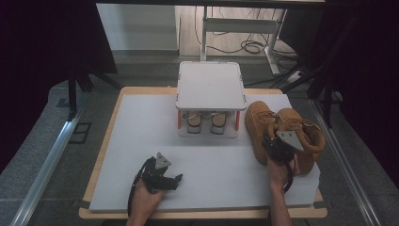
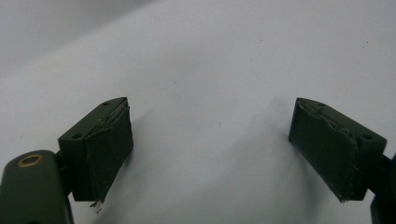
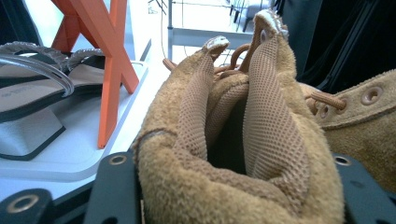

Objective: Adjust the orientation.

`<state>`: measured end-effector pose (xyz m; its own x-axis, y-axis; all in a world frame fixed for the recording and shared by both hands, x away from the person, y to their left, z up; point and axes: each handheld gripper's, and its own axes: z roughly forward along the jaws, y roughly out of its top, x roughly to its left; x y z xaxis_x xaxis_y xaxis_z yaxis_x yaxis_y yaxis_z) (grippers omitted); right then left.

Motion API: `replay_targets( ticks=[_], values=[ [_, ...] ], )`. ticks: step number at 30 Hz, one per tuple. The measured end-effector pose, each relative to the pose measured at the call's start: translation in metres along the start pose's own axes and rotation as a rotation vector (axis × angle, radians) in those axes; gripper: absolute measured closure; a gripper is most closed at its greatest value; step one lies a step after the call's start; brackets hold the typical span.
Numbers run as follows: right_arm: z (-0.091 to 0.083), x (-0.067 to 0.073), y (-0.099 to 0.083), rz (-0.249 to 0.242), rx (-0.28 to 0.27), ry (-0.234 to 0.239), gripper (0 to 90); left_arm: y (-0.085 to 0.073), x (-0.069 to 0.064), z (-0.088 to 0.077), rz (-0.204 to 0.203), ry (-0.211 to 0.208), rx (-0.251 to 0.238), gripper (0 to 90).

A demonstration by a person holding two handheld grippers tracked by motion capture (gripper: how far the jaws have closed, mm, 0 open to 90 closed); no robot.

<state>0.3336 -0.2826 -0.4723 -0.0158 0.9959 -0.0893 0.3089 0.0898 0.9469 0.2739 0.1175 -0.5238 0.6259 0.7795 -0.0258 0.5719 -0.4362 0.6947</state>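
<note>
Two tan suede boots stand side by side at the right of the white mat (image 1: pixel 155 127). My right gripper (image 1: pixel 277 148) is at the heel of the left boot (image 1: pixel 260 127), shut on its padded collar. In the right gripper view the collar (image 3: pixel 271 116) is pinched between the two black jaws of my right gripper (image 3: pixel 238 186), its mesh lining pressed together. The second boot (image 3: pixel 364 121) sits just to its right, also seen from above (image 1: pixel 306 136). My left gripper (image 1: pixel 176 179) rests low over the mat at the front left. In its own view my left gripper (image 2: pixel 210 149) stands open over bare mat.
A white shoe rack (image 1: pixel 211 84) with orange legs (image 3: pixel 112 56) stands at the back centre. A pair of sandals (image 1: pixel 204 121) sits on its lower shelf, one sandal (image 3: pixel 32 93) close to the left of the held boot. Dark curtains flank the table.
</note>
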Motion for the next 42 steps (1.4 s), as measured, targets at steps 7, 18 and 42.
replay_targets(
  ticks=[7, 18, 42],
  values=[
    [0.000, -0.001, 0.005, -0.016, 0.008, 0.006, 52.3, 0.000, 0.000, 0.000, 0.004, 0.000, 0.004, 13.4],
    [-0.012, 0.000, 0.017, -0.026, 0.007, 0.021, 54.1, 0.000, 0.000, 0.000, 0.005, 0.000, 0.003, 13.4],
    [-0.039, -0.015, 0.057, 0.023, -0.100, 0.038, 54.5, 0.000, 0.000, 0.000, -0.002, 0.001, -0.004, 13.4]
  ],
)
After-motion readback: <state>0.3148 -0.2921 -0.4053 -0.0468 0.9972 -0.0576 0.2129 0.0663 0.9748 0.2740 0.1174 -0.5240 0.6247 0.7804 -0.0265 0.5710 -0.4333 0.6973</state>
